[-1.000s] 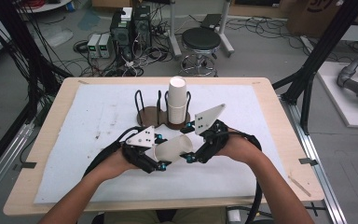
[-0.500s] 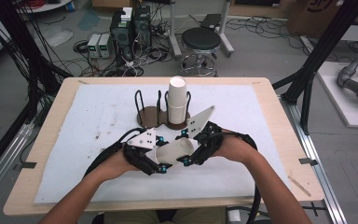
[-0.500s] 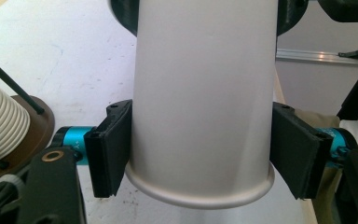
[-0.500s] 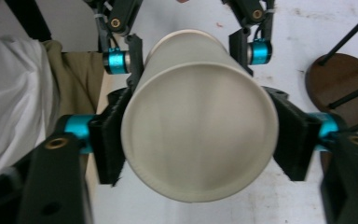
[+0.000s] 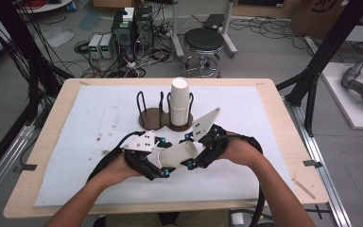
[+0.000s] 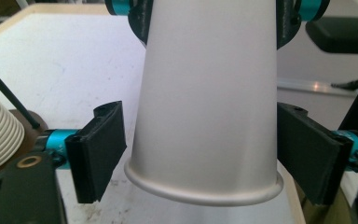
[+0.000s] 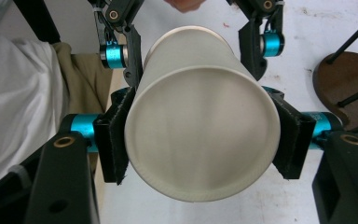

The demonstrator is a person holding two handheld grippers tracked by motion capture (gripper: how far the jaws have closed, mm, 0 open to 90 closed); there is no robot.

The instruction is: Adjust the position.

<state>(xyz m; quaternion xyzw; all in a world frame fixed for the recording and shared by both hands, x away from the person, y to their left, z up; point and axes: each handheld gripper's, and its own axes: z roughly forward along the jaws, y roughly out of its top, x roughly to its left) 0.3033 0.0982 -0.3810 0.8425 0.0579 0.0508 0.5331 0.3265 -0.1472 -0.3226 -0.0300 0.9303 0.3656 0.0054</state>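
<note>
A white paper cup (image 5: 177,153) lies on its side in the air between my two grippers, low over the white mat (image 5: 85,123). In the right gripper view the cup's base (image 7: 200,135) faces the camera, and my right gripper (image 7: 201,140) is shut on it, both pads pressed to its sides. In the left gripper view the cup's rim end (image 6: 205,102) hangs between the jaws of my left gripper (image 6: 203,154), which stands open with a gap at its left pad (image 6: 98,149). From above, the left gripper (image 5: 163,163) and right gripper (image 5: 194,151) meet at the cup.
A wooden two-ring cup holder (image 5: 153,120) stands behind the grippers; its right ring holds a tall stack of white cups (image 5: 180,97), its left ring is empty. The wooden table edge (image 5: 283,142) frames the mat. A stool (image 5: 203,40) and cables lie beyond the table.
Both hands and the cup have drifted slightly toward the person's side of the table. The right gripper keeps its hold on the cup throughout.
</note>
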